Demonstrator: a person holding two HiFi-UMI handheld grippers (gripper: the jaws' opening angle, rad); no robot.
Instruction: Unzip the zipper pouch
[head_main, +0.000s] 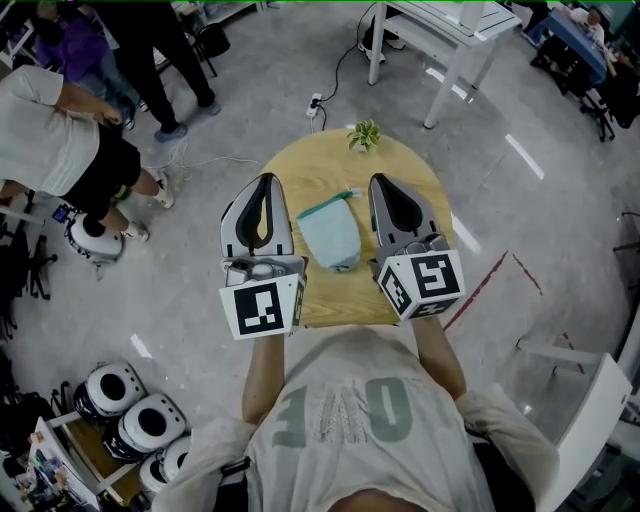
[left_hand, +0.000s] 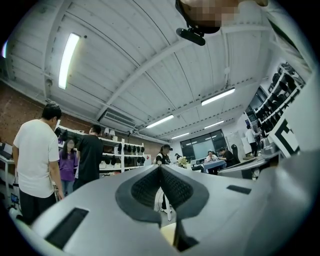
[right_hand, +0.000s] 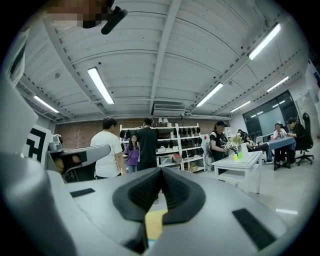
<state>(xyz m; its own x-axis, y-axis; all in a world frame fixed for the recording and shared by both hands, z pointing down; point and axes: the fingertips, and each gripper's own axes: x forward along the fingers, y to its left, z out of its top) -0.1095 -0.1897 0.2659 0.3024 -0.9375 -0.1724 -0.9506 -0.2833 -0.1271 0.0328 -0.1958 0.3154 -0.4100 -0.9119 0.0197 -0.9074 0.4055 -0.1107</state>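
The left gripper (head_main: 267, 182) has its grey jaws pressed together, with nothing between them. The right gripper (head_main: 381, 182) is the same: jaws together, holding nothing. Between the two grippers lies the soft, pale blue-green cloth zipper pouch (head_main: 330, 238). It rests flat on the round, smooth wooden table (head_main: 425, 195). Its long side points away from the person, with the zipper end farthest off. Beyond it, at the table's far edge, stands a small green plant (head_main: 364, 135).
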